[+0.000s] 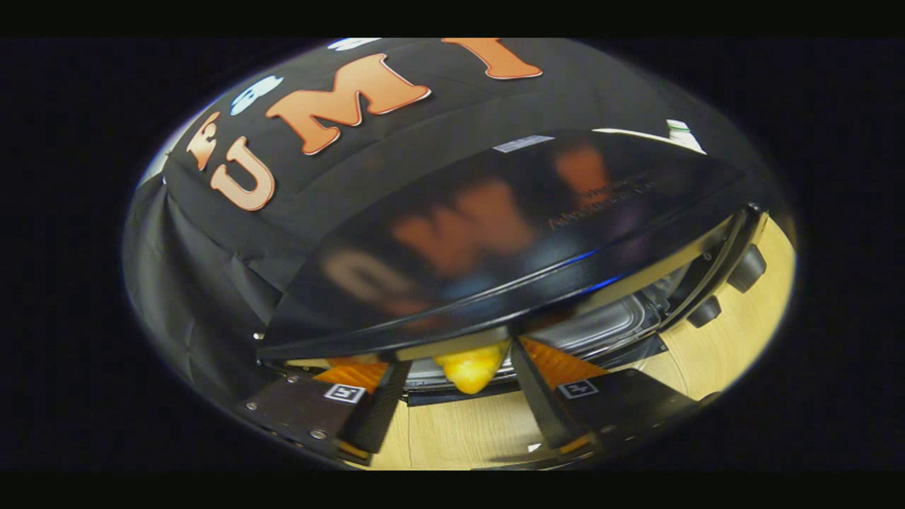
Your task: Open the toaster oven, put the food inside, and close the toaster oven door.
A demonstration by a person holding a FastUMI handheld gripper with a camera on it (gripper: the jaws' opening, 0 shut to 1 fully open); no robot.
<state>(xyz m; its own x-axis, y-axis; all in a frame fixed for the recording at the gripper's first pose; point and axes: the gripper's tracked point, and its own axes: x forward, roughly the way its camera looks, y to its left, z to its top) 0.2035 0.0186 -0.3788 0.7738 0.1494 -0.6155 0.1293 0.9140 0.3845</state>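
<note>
The black toaster oven (495, 233) lies ahead of me, seen from above, its glossy top taking up the middle of the gripper view. Under its front lip the grey inner cavity (601, 325) shows. My gripper (461, 353) reaches in under that lip, which covers the fingertips. A yellow piece of food (472, 371) sits between the two fingers, touching the right one and close to the left one, and it hangs over the oven's front sill. The gripper is shut on the food.
Two black knobs (746, 268) stick out at the oven's right end. The oven stands on a light wooden table (735, 339), which also shows between my fingers. The booth's black cloth wall (212, 268) hangs behind and to the left.
</note>
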